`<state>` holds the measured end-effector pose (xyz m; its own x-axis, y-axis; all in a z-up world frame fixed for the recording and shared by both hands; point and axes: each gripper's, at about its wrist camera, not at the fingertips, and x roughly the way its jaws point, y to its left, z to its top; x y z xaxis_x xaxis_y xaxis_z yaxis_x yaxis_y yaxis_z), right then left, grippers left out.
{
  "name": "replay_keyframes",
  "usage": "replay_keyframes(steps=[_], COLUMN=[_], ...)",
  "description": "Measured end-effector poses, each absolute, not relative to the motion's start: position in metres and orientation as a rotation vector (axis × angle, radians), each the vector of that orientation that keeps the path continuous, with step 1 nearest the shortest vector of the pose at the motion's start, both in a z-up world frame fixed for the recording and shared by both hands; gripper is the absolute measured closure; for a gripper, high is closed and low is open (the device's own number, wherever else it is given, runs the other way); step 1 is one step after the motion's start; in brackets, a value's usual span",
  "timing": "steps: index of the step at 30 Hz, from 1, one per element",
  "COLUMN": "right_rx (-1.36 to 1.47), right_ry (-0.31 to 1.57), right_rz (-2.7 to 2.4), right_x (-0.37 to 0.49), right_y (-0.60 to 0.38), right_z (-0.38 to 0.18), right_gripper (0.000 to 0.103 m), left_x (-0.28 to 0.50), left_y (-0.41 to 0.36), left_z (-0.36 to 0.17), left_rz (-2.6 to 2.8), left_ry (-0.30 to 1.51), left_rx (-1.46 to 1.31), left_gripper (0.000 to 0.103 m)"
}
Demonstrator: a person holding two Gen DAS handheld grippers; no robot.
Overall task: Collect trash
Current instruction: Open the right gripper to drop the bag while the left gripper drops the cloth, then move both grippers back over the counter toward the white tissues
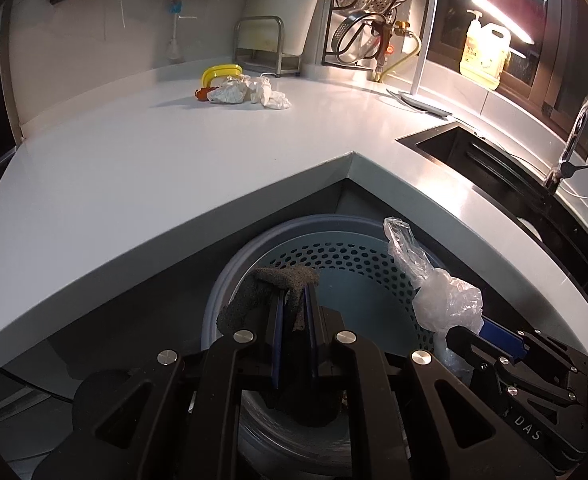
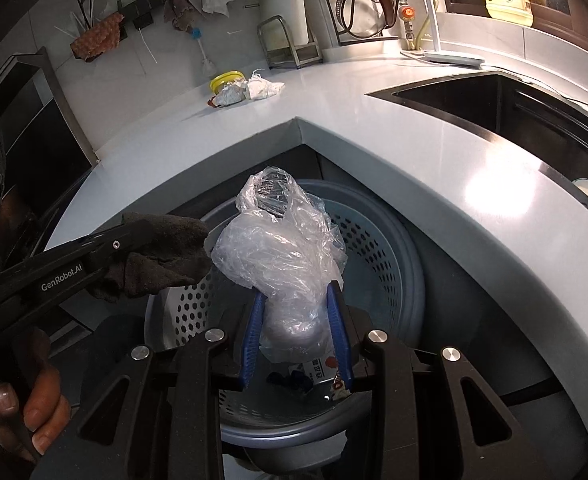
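My left gripper is shut on a dark grey rag and holds it over the blue perforated waste bin below the counter corner. It also shows in the right wrist view. My right gripper is shut on a crumpled clear plastic bag above the same bin; the bag also shows in the left wrist view. More trash lies on the white counter: crumpled white paper and plastic by a yellow lid. Wrappers lie inside the bin.
A dark sink with a tap is set in the counter at the right. A desk lamp, a metal rack, a pot rack and a yellow soap bottle stand along the back wall.
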<state>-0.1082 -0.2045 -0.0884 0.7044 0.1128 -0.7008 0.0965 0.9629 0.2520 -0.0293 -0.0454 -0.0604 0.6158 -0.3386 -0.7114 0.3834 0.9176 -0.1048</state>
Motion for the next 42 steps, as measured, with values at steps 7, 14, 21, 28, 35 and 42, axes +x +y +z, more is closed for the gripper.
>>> replay_keyframes(steps=[7, 14, 21, 28, 35, 42], right_rx=[0.273, 0.275, 0.278, 0.300, 0.305, 0.318], right_ry=[0.811, 0.828, 0.829, 0.812, 0.813, 0.813], right_rz=[0.026, 0.031, 0.034, 0.021, 0.025, 0.028], right_x=[-0.105, -0.103, -0.101, -0.100, -0.101, -0.100], right_y=[-0.197, -0.197, -0.196, -0.200, -0.202, -0.204], right_z=[-0.091, -0.095, -0.095, -0.095, -0.096, -0.097], right_gripper=[0.071, 0.071, 0.070, 0.047, 0.047, 0.047], left_x=[-0.026, -0.026, -0.024, -0.024, -0.028, -0.028], left_y=[-0.043, -0.043, -0.043, -0.040, -0.039, -0.034], left_z=[-0.065, -0.068, -0.073, -0.076, -0.073, -0.076], left_rz=[-0.410, -0.409, -0.415, -0.397, -0.390, -0.383], left_ry=[0.823, 0.836, 0.860, 0.870, 0.837, 0.848], left_rx=[0.055, 0.054, 0.047, 0.051, 0.063, 0.049], left_gripper=[0.093, 0.093, 0.092, 0.081, 0.047, 0.040])
